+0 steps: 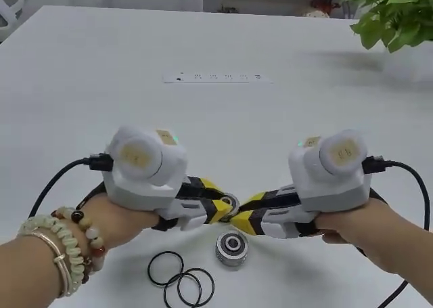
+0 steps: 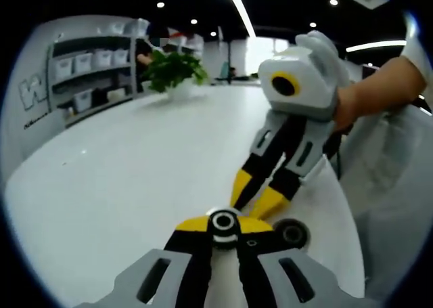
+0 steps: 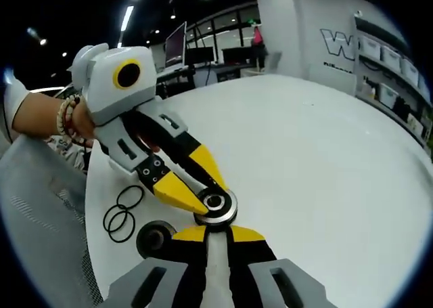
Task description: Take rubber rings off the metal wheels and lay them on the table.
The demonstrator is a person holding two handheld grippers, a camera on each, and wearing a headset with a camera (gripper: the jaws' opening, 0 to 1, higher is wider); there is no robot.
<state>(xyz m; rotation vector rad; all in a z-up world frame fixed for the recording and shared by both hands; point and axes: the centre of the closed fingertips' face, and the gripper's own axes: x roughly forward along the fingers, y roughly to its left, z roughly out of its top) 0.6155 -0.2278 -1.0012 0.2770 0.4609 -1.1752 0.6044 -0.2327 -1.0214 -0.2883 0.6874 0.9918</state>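
The left gripper (image 1: 220,210) is clamped on a wheel (image 1: 230,202), held in the air just above the table (image 1: 216,132). In the left gripper view the wheel sits squarely between the two yellow tips, its face turned toward the camera, with one tip against the rim on either side.

The right gripper (image 1: 242,221) comes in from the opposite side, and its tips reach the same wheel at the lower edge of its rim. Its jaws are drawn close together, the yellow tips almost meeting. I cannot tell whether they pinch the wheel's rubber ring or only touch it, as the contact is too small to make out.

A second wheel (image 1: 232,247) lies flat on the table just below the two grippers, apart from both. Three rings (image 1: 180,276) lie on the table to its left, overlapping one another, near the person's left hand (image 1: 115,220).
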